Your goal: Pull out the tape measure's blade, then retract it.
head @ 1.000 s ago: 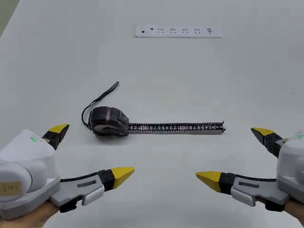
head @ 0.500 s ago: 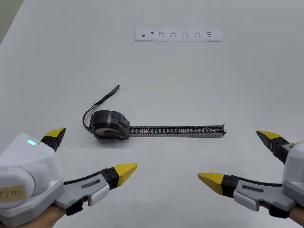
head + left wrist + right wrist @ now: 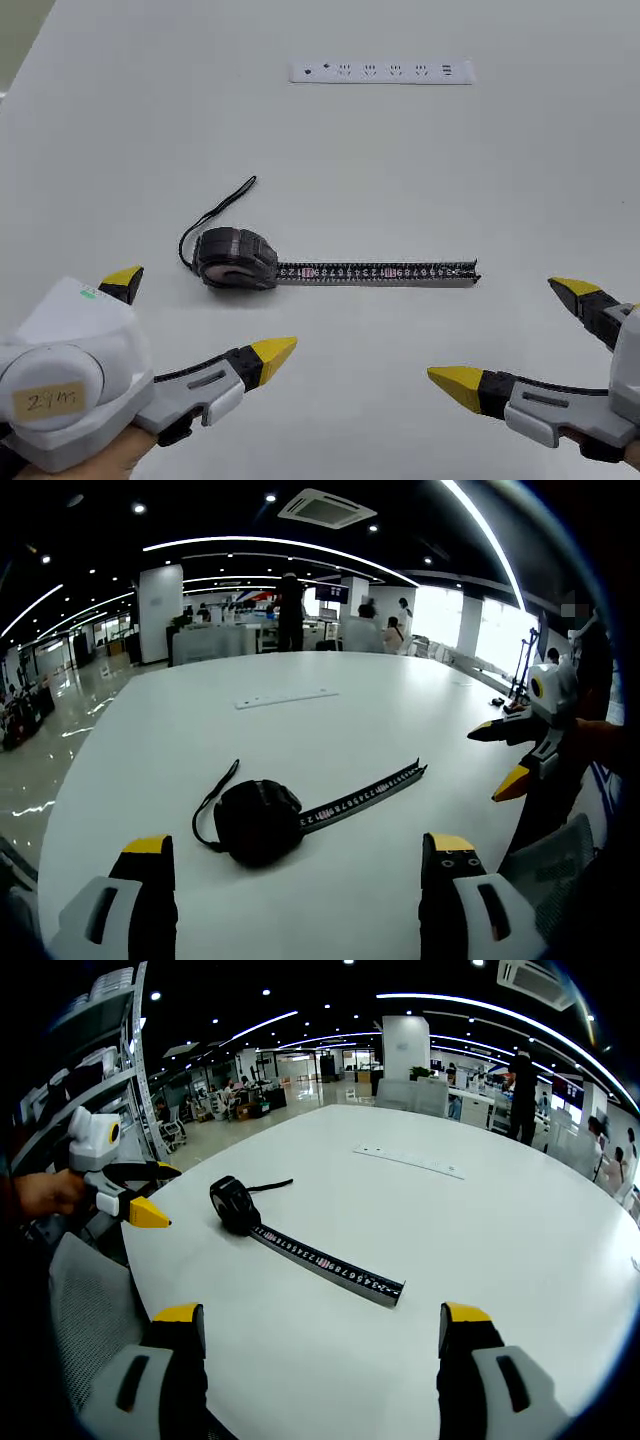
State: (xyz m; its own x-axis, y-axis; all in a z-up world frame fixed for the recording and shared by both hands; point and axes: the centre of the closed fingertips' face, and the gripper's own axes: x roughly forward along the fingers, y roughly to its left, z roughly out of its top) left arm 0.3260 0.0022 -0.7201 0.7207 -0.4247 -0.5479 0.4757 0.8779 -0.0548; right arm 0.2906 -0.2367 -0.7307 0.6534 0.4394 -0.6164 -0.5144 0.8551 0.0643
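A black tape measure (image 3: 234,258) lies on the white table (image 3: 330,150), its blade (image 3: 378,271) pulled out to the right and flat on the surface. A black wrist strap (image 3: 215,213) curls off behind the case. My left gripper (image 3: 195,317) hovers open, nearer than the case and to its left, touching nothing. At the lower right my right gripper (image 3: 515,330) is open too, short of the blade's hooked tip (image 3: 474,270). In the left gripper view the case (image 3: 258,821) and blade (image 3: 365,794) lie ahead between the jaws. In the right gripper view the case (image 3: 236,1203) and blade (image 3: 325,1260) run across the middle.
A white power strip (image 3: 381,72) lies flat at the far side of the table. The table's left edge (image 3: 25,60) shows at upper left. Behind the table, in the gripper views, are an open office and several people (image 3: 290,610).
The head camera has shifted slightly, so the tape and power strip sit a little to the right. Both grippers have stayed open, drifting slightly lower in view. The tape measure has not moved.
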